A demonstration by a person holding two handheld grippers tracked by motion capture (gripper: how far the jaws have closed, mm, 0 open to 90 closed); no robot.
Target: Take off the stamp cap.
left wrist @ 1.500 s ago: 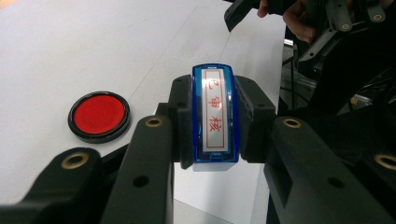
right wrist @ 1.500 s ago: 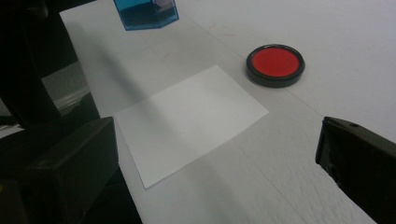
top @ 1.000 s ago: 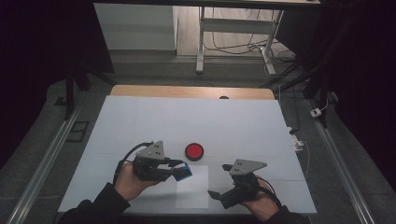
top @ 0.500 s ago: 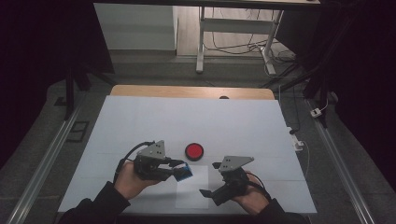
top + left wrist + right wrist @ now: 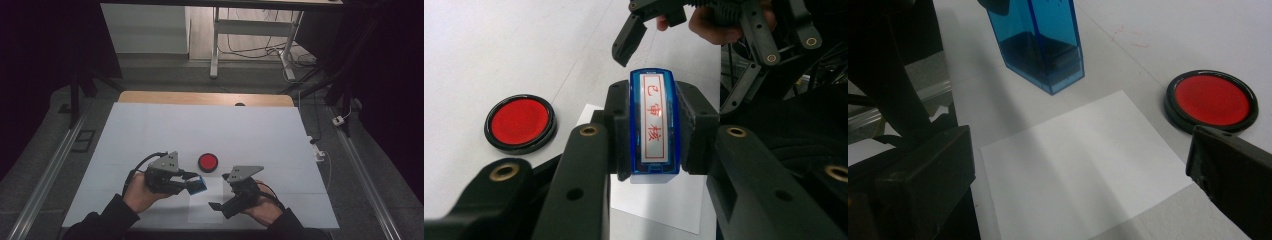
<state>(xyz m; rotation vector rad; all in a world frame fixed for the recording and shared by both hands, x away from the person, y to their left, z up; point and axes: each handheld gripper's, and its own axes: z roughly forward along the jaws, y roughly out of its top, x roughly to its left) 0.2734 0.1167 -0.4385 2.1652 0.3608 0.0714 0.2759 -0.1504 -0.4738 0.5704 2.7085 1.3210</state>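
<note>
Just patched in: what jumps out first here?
The blue stamp clamped in the left gripper, held above the table near the paper's edge. Next, the red ink pad sits on the white table beyond the paper. The right gripper, jaws open, hangs over the paper.

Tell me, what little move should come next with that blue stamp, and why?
Probably lower the blue stamp straight down onto the white paper. The left gripper is shut on it just above the sheet, which looks blank, and the open right gripper hovers beside the paper, perhaps to steady it.
</note>
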